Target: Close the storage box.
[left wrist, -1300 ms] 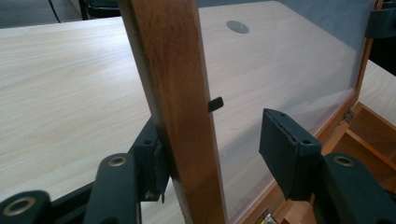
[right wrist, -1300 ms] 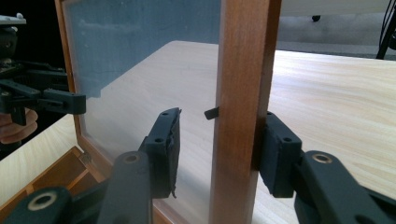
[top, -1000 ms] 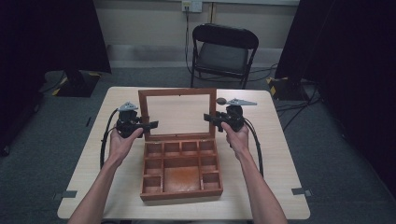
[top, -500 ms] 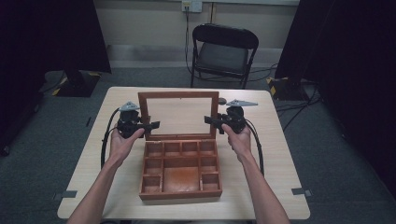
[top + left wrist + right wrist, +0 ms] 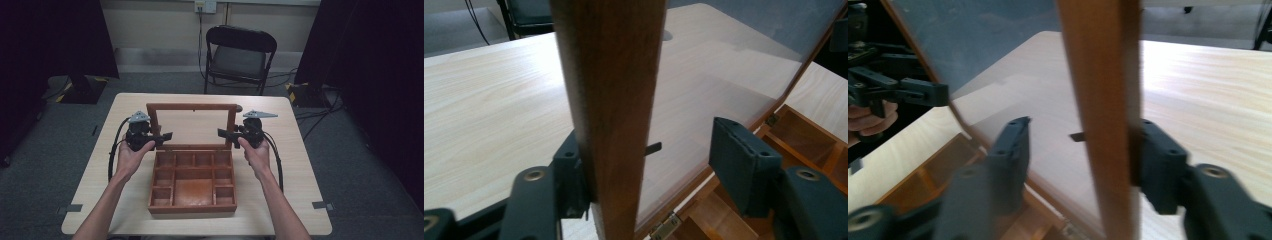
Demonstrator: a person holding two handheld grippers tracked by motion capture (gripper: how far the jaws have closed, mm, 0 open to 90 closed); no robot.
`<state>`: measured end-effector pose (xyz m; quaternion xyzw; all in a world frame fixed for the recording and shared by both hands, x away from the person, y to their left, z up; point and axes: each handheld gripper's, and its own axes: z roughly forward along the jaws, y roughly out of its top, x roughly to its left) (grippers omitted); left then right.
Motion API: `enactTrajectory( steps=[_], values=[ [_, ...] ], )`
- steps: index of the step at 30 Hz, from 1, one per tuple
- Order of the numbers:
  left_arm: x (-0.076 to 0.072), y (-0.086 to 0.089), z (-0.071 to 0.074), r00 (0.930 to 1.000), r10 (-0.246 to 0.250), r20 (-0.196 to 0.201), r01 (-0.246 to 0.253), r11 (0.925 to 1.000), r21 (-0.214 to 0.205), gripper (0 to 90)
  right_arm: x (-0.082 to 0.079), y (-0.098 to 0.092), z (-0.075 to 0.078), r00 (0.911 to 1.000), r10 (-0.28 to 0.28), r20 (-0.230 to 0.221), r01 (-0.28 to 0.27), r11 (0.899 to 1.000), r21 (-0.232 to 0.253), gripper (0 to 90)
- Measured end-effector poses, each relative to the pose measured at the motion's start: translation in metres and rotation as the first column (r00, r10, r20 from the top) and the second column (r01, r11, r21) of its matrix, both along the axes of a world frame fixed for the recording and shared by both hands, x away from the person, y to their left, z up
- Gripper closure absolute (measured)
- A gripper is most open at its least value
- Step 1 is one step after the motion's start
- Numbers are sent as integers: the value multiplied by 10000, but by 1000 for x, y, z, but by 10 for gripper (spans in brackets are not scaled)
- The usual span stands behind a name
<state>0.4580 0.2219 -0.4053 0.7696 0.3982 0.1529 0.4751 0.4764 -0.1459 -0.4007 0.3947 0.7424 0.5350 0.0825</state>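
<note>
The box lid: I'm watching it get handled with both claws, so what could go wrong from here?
The lid stands nearly upright with a clear pane; each claw straddles a side rail with its jaws open, so nothing clamps it and it might drop onto the wooden box. Uneven pushes from the right claw could strain the hinges.

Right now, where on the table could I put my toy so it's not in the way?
Bare table lies right of the wooden box, and more to its left. The strip behind the upright glass lid is free too. The middle is crowded: the left gripper and right gripper straddle the lid's side posts.
</note>
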Motion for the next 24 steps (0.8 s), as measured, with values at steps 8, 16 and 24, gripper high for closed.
enactTrajectory(
  steps=[8,16,24],
  values=[
    [-12,0,-4,9998,-182,46,181,9995,247,350,-8,3,0,10000,16,36,-15,9997,-251,417],
    [-22,3,-3,9996,-164,225,157,9994,310,356,-16,3,-1,9999,115,102,-112,9996,-278,401],
    [-32,4,-4,9995,6,327,-11,9999,147,315,-22,2,0,9999,101,16,-100,9994,-328,389]
  ],
)
